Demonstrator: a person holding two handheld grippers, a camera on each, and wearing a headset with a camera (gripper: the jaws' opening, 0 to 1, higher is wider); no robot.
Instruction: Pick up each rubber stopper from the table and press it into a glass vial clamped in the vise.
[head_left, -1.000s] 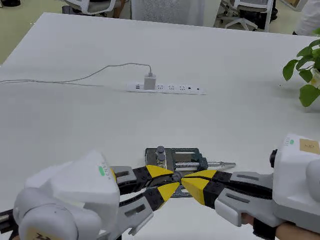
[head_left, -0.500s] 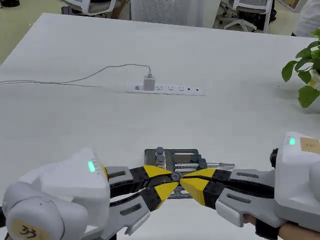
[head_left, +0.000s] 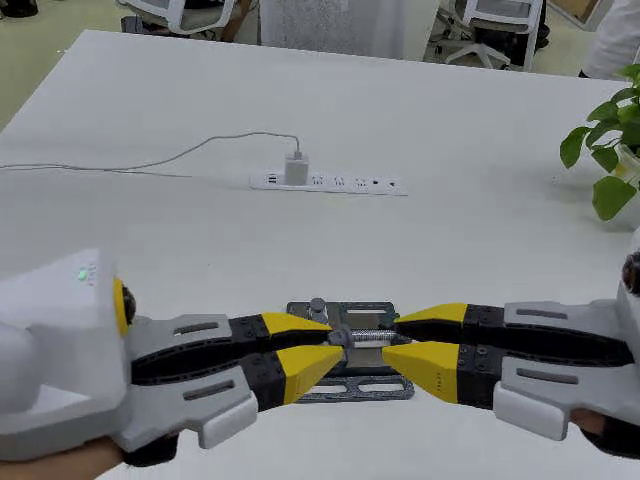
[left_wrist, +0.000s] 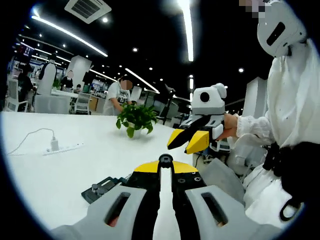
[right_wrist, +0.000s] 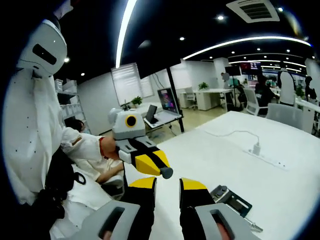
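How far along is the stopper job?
Done: one vial in the vise looks capped in grey. In hand: the left gripper is shut on a stopper near the vise; the right gripper is open and holds nothing. Left: press that stopper into a vial. I cannot tell whether an uncapped vial is waiting.

Left gripper (head_left: 336, 337), right gripper (head_left: 392, 336) — tips over vise (head_left: 350, 388)
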